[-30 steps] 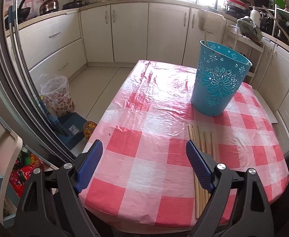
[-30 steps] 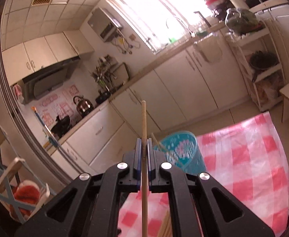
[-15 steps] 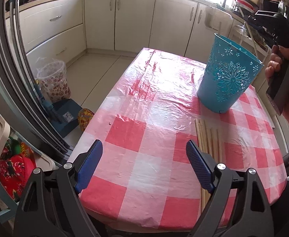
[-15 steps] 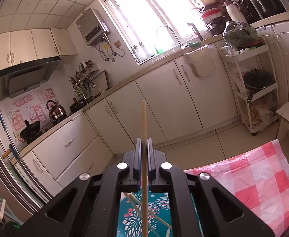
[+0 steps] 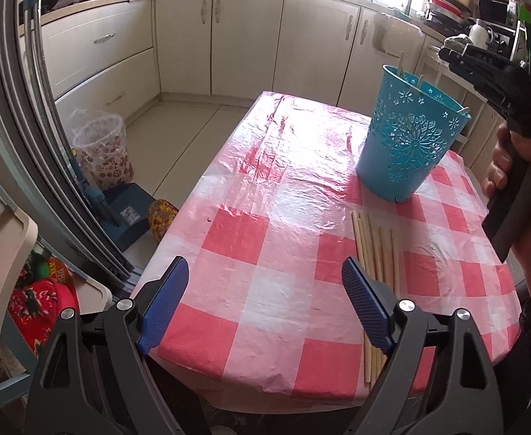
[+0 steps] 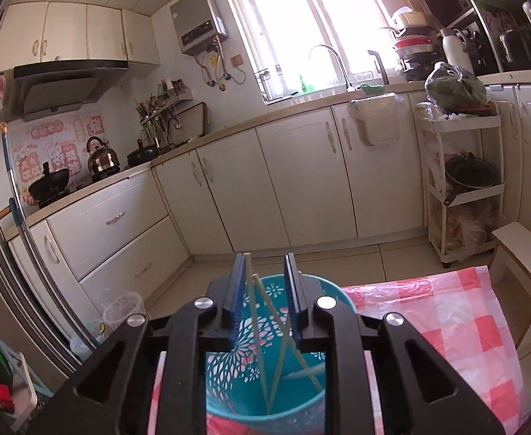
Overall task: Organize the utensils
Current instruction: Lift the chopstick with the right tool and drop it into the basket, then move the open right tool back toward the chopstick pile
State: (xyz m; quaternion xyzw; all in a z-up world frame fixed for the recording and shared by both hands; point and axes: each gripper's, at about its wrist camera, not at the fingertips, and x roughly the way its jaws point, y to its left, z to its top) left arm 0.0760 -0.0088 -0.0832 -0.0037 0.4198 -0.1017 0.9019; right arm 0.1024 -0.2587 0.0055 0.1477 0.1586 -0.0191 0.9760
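- Your right gripper (image 6: 264, 264) hangs just above the mouth of the bin (image 6: 265, 404). Its jaws have just been opening, and now there is a small gap between them. One chopstick (image 6: 248, 275) stands in this gap, close to the left pad; I cannot tell if the pad touches it, but it does not look pinched.
- This chopstick is nearly upright. Its long axis goes from the tip beside the pad top down into the bin, where other sticks lean crossed against the wall.
- Your left gripper (image 5: 265, 304) is spread wide and empty, low over the near edge of the table (image 5: 265, 253).
- The other chopsticks (image 5: 374, 250) lie flat on the cloth, side by side. Their long axes run from the near edge toward the bin, and the far tips are near its base without touching it.
- Risk: if you pull the right gripper sideways, a pad can catch the stick and tip it over the rim. I think lifting straight up is safer.
- Risk: the bin looks light, so a push on its rim could slide or tip it.
- Risk: the sticks on the table lie close together, and wide jaws could take several, or roll some toward the edge.
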